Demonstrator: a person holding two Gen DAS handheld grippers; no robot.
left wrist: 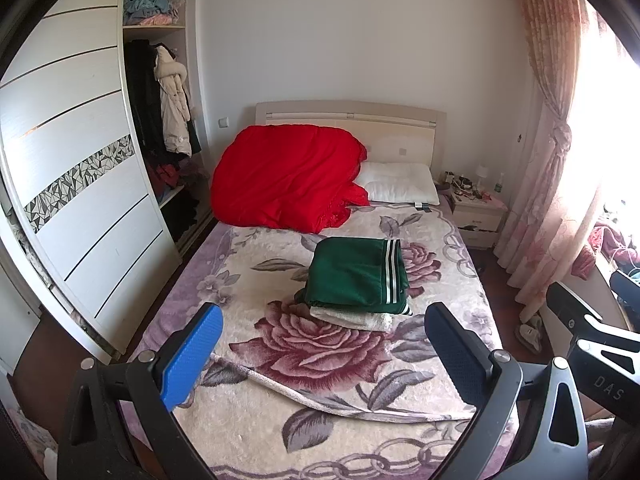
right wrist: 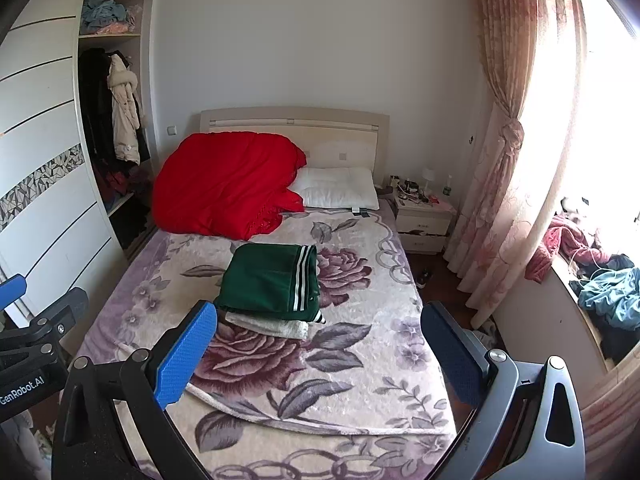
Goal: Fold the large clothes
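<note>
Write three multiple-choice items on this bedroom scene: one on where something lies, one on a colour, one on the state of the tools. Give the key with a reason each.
1. Where does the folded green garment lie?
A. on a folded white item on the bed
B. on the nightstand
C. in the wardrobe

2. What colour is the quilt by the headboard?
A. blue
B. red
C. yellow

3. How do the left tool and right tool stand?
A. both shut on cloth
B. one open, one shut
C. both open, holding nothing

Key: 1 A, the folded white item shows beneath it; 2 B, it is bright red; 3 C, the pads are wide apart with only the bed between them.
</note>
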